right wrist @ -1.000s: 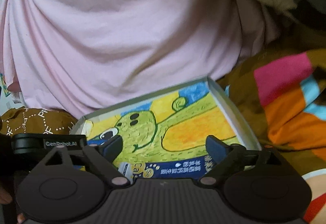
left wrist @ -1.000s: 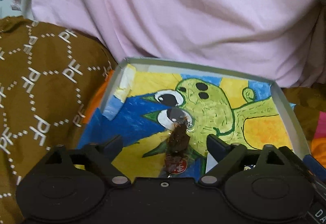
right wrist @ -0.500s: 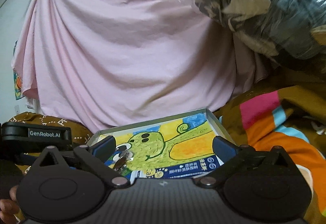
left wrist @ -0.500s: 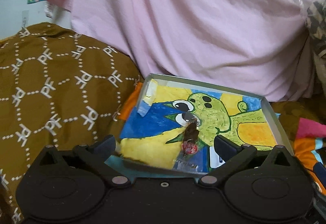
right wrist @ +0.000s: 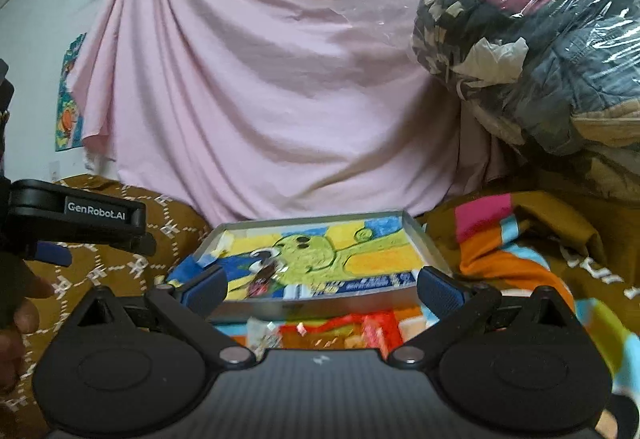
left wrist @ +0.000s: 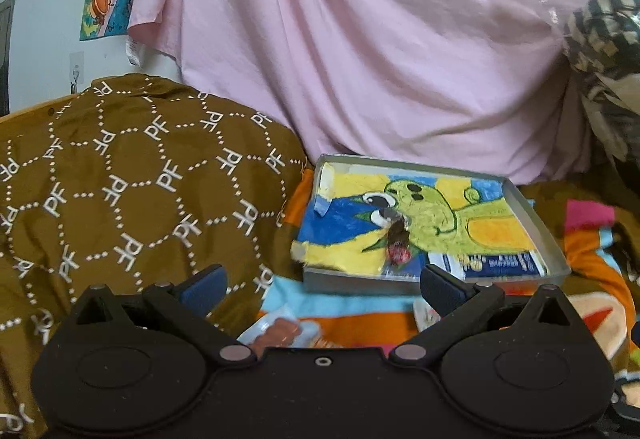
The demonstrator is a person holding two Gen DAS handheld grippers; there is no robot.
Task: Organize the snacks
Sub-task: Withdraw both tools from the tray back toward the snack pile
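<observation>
A grey tray [left wrist: 360, 284] lined with a green cartoon drawing lies on a colourful blanket. In it are a brown snack packet [left wrist: 397, 239] and a blue snack packet [left wrist: 500, 264]. My left gripper [left wrist: 324, 289] is open and empty, held back in front of the tray. A pale blue wrapped snack [left wrist: 280, 331] lies on the blanket just below it. In the right wrist view the tray [right wrist: 320, 306] holds the same brown packet [right wrist: 262, 279] and blue packet [right wrist: 360, 283]. My right gripper [right wrist: 320, 289] is open and empty. A red packet [right wrist: 376, 331] and a clear wrapper [right wrist: 262, 335] lie before the tray.
A pink sheet [right wrist: 272, 79] hangs behind the tray. Brown patterned cloth [left wrist: 120, 199] rises on the left. A plastic bag of clothes [right wrist: 532, 47] sits at upper right. The left gripper [right wrist: 80, 223] and a hand [right wrist: 24, 315] show at the right view's left edge.
Both grippers have drawn back from the tray, which now looks smaller and farther. Their jaws stand wider. Loose snacks on the blanket have come into view in front of the tray.
</observation>
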